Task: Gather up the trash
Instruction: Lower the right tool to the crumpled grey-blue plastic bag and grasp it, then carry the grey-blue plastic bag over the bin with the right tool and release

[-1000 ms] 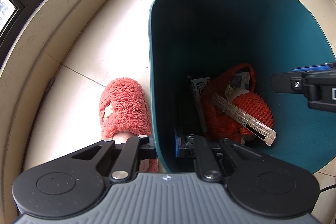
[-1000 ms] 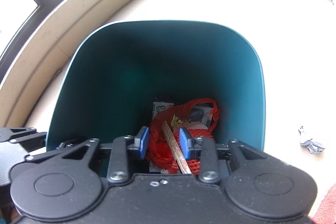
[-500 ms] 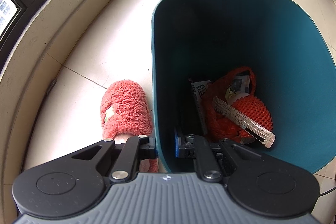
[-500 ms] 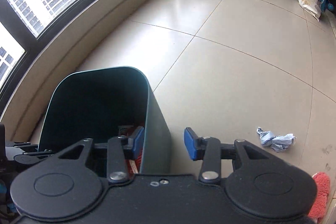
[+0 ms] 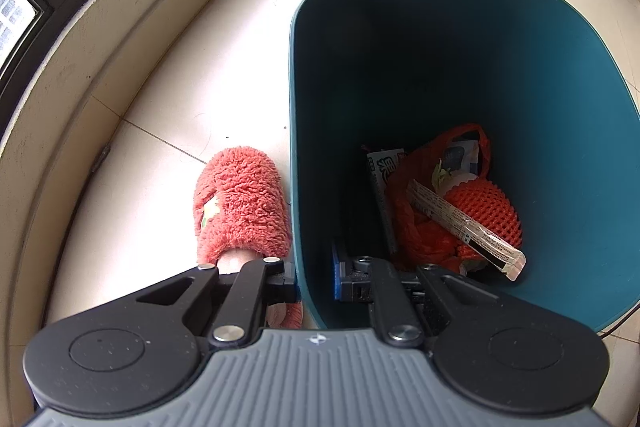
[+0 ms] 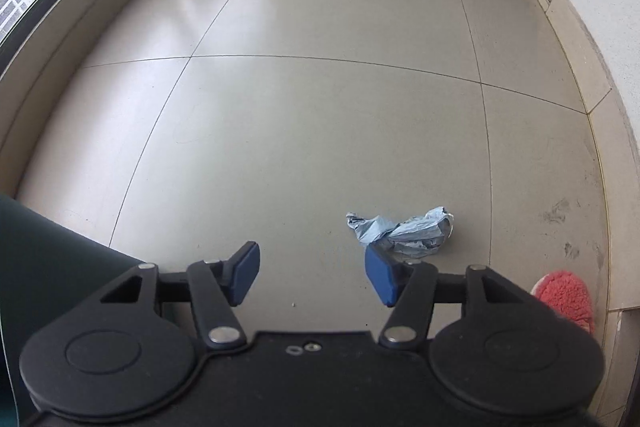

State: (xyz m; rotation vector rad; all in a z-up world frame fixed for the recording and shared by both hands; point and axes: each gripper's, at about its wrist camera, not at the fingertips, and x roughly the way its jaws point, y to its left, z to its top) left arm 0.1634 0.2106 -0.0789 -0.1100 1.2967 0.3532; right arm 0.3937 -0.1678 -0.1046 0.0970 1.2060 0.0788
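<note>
One teal bin point(image 5: 312, 187), pinched in left jaws, holds red bag point(image 5: 416, 223); right jaws opening, empty.

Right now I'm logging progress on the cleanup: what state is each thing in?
Left gripper: shut on the bin's rim.
Teal bin: upright, holding trash.
Right gripper: empty, jaws opening.
Crumpled blue wrapper: lying loose on the floor.

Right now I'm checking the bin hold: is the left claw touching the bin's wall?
Touching. The left wrist view shows the left claw shut on the teal bin wall, one finger outside, the other inside, with no gap.
</note>
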